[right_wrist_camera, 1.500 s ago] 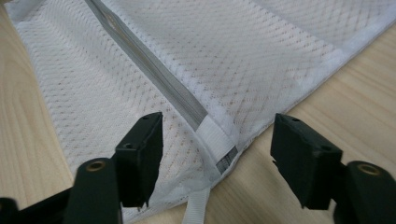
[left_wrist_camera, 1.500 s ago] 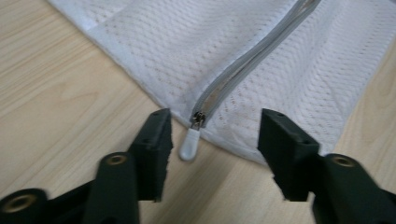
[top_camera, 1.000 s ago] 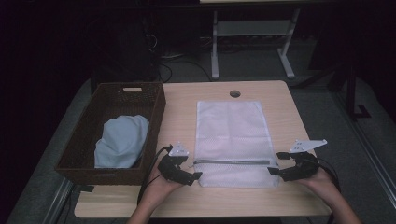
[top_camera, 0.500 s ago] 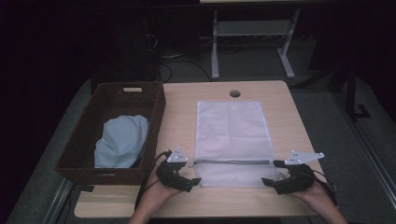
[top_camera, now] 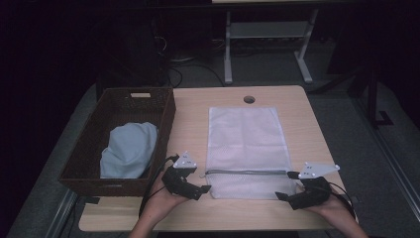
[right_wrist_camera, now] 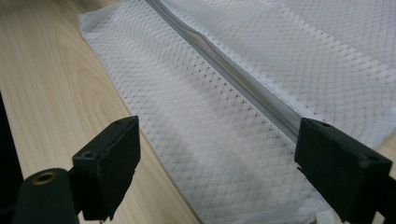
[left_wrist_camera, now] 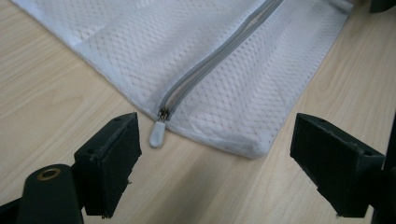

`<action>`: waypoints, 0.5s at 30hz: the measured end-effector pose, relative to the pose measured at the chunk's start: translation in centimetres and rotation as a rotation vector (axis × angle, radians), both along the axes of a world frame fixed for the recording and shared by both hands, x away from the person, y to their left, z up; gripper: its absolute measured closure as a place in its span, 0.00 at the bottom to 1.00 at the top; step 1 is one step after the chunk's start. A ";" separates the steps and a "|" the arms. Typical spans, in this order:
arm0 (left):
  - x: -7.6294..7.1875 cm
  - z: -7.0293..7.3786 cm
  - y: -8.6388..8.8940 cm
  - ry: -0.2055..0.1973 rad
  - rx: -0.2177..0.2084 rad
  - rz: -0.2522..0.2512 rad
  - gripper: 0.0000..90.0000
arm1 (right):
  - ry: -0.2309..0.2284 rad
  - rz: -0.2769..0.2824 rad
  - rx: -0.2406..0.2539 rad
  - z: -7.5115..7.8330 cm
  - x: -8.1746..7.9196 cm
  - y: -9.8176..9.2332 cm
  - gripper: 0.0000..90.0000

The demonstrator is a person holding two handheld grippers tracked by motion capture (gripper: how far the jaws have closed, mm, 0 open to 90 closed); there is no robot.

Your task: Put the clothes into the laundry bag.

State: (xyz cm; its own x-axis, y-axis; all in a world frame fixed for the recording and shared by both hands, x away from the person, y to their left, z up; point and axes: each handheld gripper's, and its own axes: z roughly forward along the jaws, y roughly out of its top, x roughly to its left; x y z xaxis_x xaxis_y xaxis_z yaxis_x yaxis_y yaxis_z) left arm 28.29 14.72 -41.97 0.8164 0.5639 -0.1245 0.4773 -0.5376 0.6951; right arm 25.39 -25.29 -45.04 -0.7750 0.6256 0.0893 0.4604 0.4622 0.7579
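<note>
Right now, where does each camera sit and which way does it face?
High view: fixed above the person's side, facing forward and down on the table; both hands, left tool and right tool show.
Left gripper view: rides the left tool, facing the mesh bag corner and zipper pull; open jaws show.
Right gripper view: rides the right tool, facing the bag's other end; open jaws show.
All share the mesh bag's zipper.

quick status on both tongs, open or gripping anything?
Left tongs: open, holding nothing, zipper pull of the mesh laundry bag lies between the jaws.
Right tongs: just opened wider, holding nothing, over the bag's corner.
</note>
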 end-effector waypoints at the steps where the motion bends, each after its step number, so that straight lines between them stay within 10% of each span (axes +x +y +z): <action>1: 0.0 0.1 0.0 0.003 0.000 0.003 0.18 | 0.000 0.001 -0.005 0.0 0.0 0.0 0.16; 15: 0.8 2.3 0.7 0.025 0.031 -0.006 0.17 | -0.004 -0.002 -0.013 -0.2 0.1 -0.2 0.15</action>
State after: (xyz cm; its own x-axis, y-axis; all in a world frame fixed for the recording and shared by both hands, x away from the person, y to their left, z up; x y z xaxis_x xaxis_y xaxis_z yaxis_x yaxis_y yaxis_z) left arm 29.07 15.43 -39.64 0.8164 0.5632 -0.1276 0.4914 -0.5615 0.6657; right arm 25.46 -25.52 -45.26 -0.7738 0.6285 0.0785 0.4588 0.4706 0.7537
